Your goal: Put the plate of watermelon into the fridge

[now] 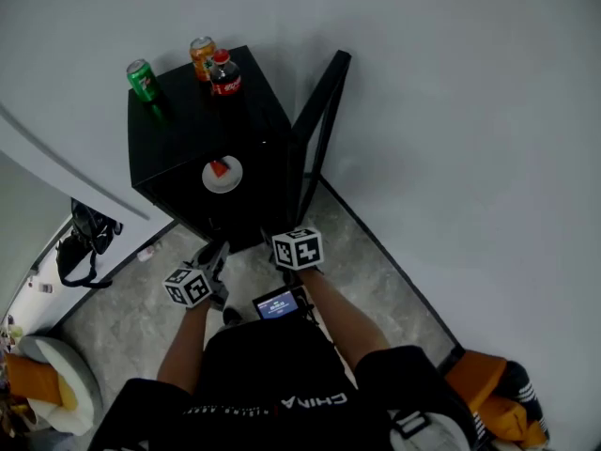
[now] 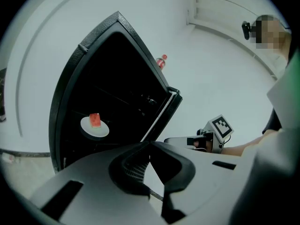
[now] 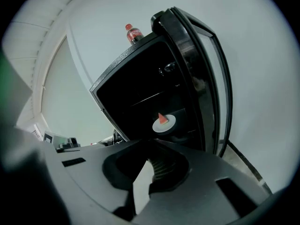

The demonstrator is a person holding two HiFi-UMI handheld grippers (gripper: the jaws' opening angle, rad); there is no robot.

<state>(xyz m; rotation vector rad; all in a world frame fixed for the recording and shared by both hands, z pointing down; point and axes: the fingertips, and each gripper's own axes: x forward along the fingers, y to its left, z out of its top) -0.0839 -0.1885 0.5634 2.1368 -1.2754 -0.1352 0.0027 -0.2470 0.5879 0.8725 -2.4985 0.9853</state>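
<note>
**Head view:** plate (image 1: 223,176) of watermelon (image 1: 219,167) on a shelf inside the open fridge (image 1: 178,139), near the shelf's front edge. The door (image 1: 319,111) stands wide. Left gripper (image 1: 214,254) and right gripper (image 1: 279,250) are well apart from the plate.

**Left gripper view:** jaws pressed together, nothing between them. Likely risk: if the plate overhangs the shelf, the door could clip it when it shuts.

**Right gripper view:** jaws together, empty. The wedge stands upright with its tip up and its long axis vertical. A jolt might topple it.

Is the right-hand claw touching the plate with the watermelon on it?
Apart. The right gripper view shows the plate on a shelf inside the fridge, well beyond the closed, empty jaws of the right gripper.
</note>
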